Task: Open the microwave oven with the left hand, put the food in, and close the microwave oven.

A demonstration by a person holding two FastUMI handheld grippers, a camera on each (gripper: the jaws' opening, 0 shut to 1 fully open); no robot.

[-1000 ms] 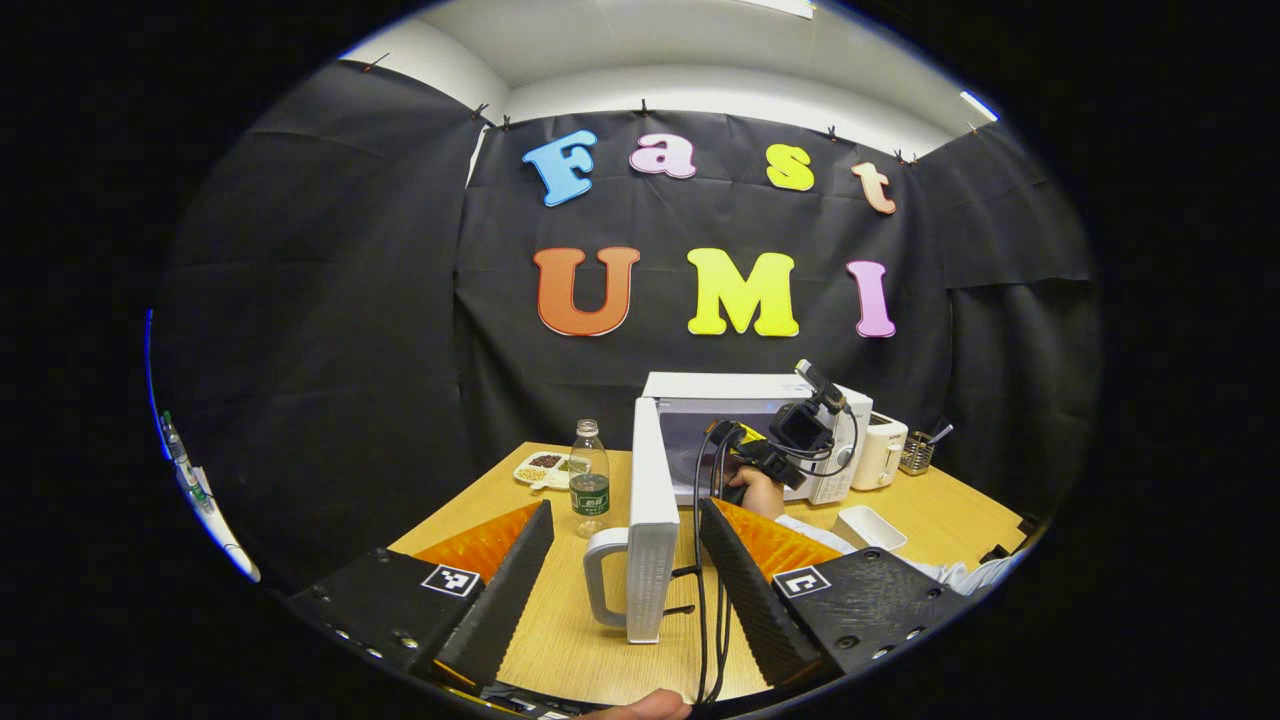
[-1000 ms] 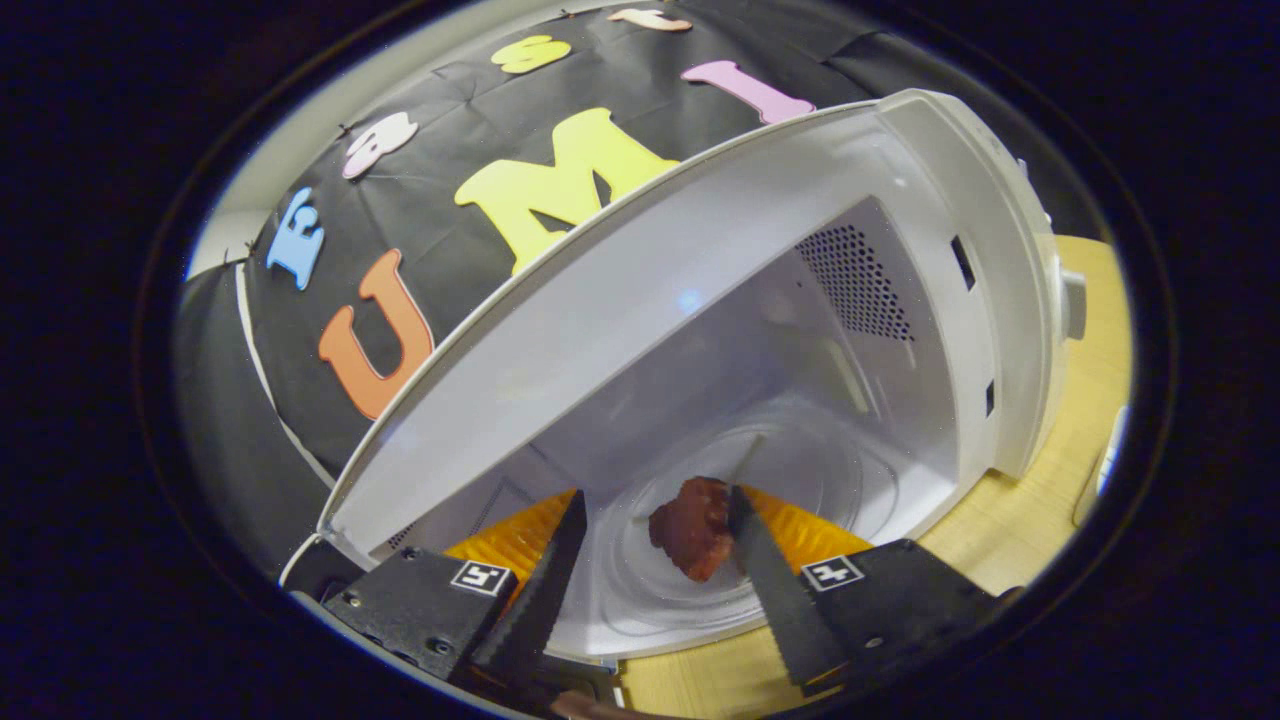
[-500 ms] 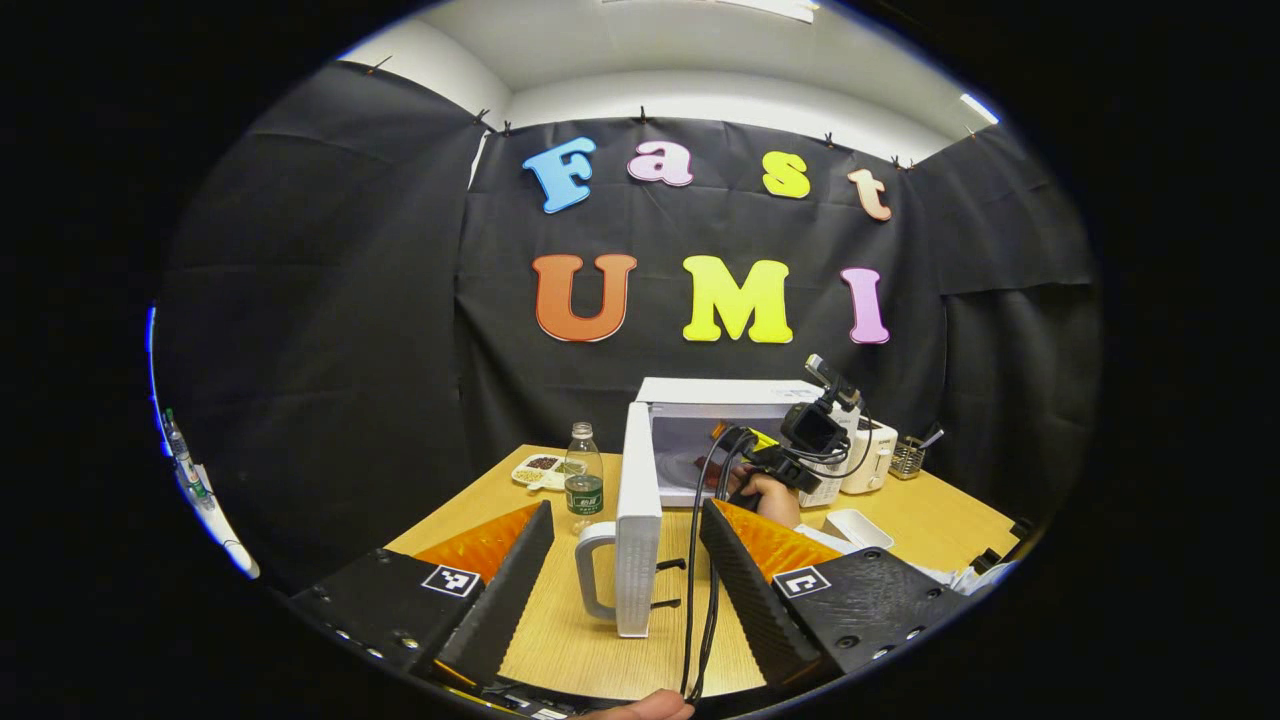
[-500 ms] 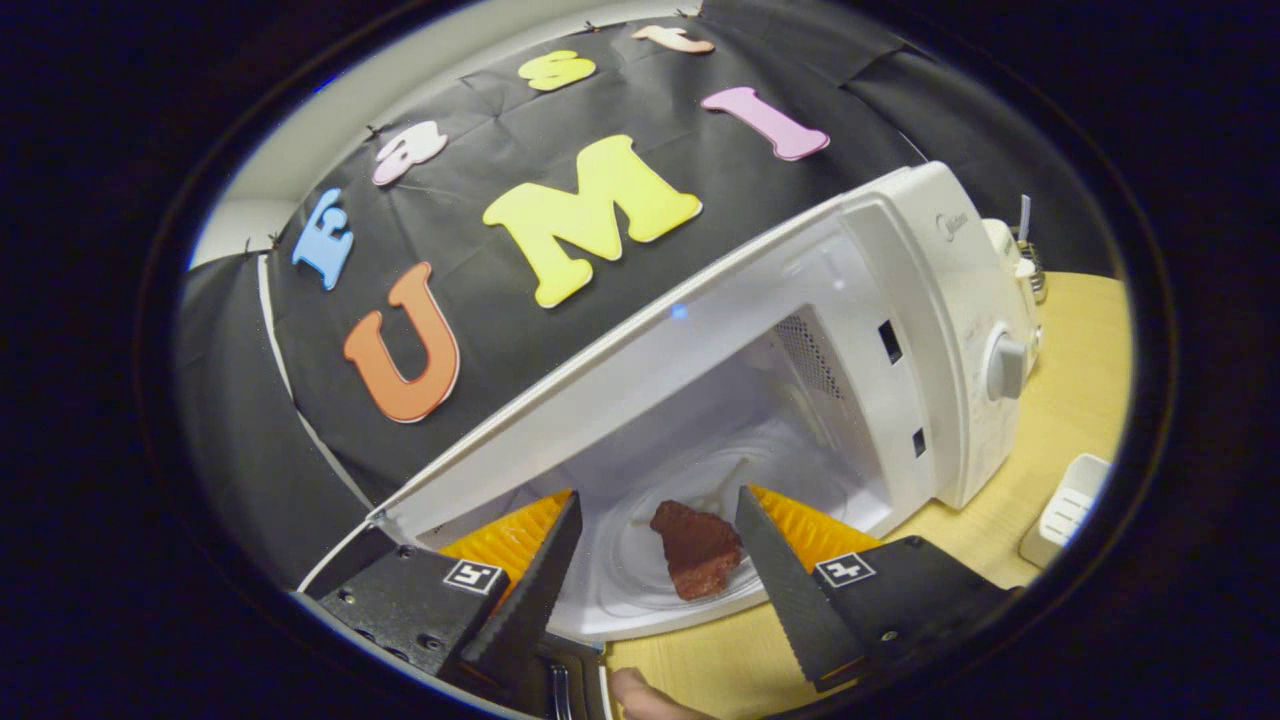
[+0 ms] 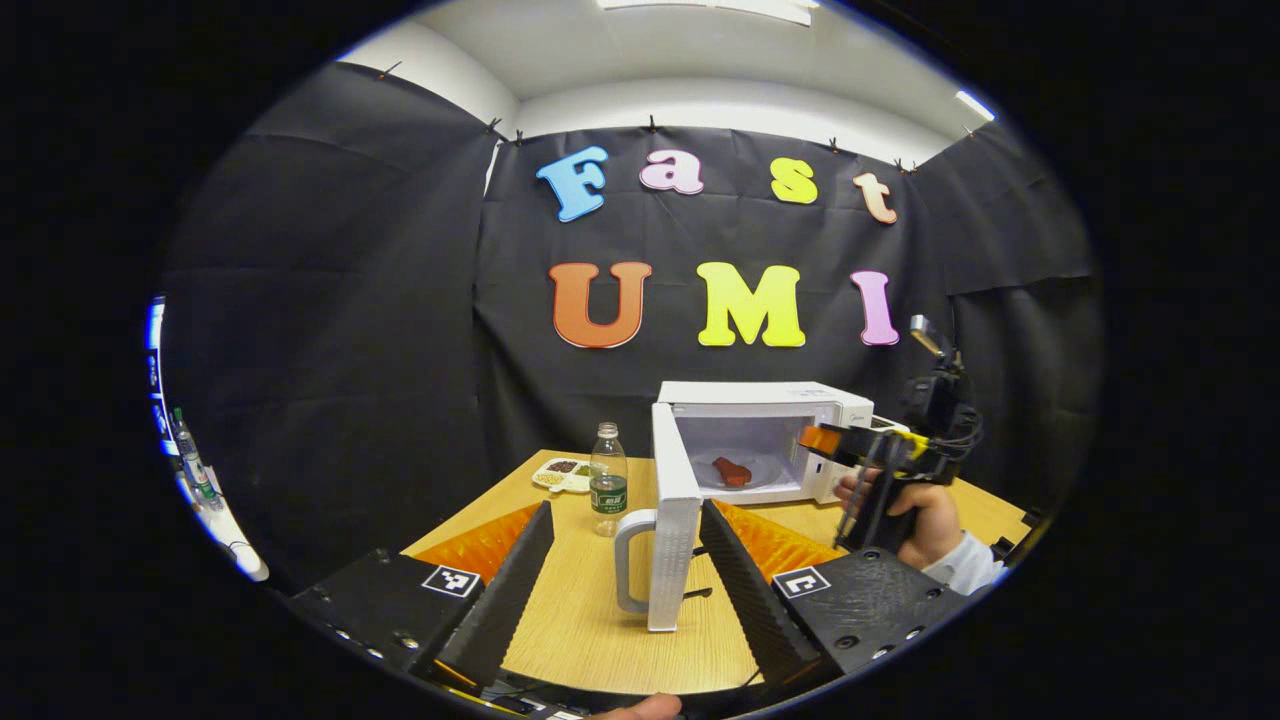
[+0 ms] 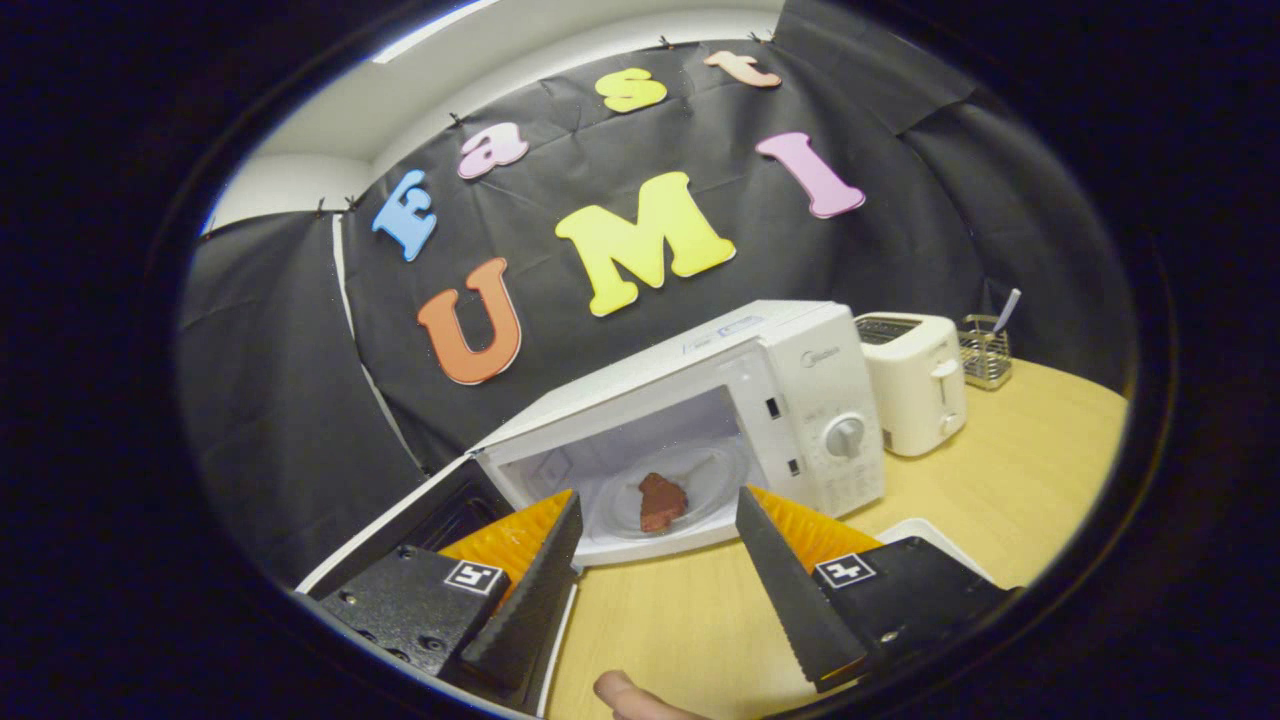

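With the food (image 6: 661, 501) resting on the turntable inside the microwave oven (image 6: 800, 400) near the bench's back edge, and both the left hand-held gripper (image 5: 625, 590) and the right hand-held gripper (image 6: 655, 590) spread wide and empty, we judge the stiff, light door (image 5: 675, 520) best pushed shut by its handle (image 5: 632, 560).

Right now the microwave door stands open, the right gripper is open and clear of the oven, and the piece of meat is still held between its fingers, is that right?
Not quite. The piece of meat lies on the glass plate inside the microwave, not between the fingers, as the right gripper view shows. The right gripper is open and outside, and the door stands open.
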